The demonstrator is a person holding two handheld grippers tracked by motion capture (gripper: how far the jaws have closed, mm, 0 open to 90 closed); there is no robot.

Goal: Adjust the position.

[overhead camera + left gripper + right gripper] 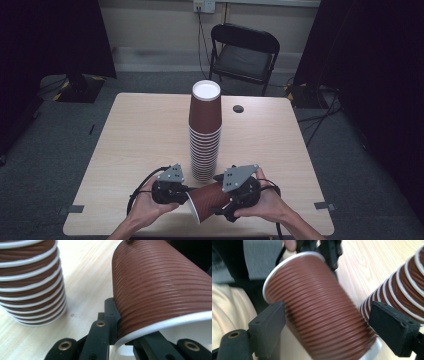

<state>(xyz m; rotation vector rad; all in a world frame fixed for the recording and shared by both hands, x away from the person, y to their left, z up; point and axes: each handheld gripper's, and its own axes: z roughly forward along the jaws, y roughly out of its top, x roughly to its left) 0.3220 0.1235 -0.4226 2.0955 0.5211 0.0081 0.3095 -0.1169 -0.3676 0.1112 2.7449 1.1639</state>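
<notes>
Brown ribbed paper cup [210,198], lying on its side at the near edge of the wooden table [145,135], is what we are handling between both tools. We are pinching its white rim with the left gripper [120,322], one jaw outside the wall and one inside the mouth, so the jaws are clamped on the rim. We are bracketing the cup's body with the right gripper [324,327], whose jaws are standing apart; the left jaw is touching the wall, the right jaw is clear of it. Just beyond, the tall stack of nested cups [205,131] is standing upright near the table's middle. We are judging the risks as follows: the thin rim could crease or slip under a one-sided pinch; the cup's base, close beside the stack's foot, could nudge and topple it; and the right jaws, closing hard, could crush the wall.
</notes>
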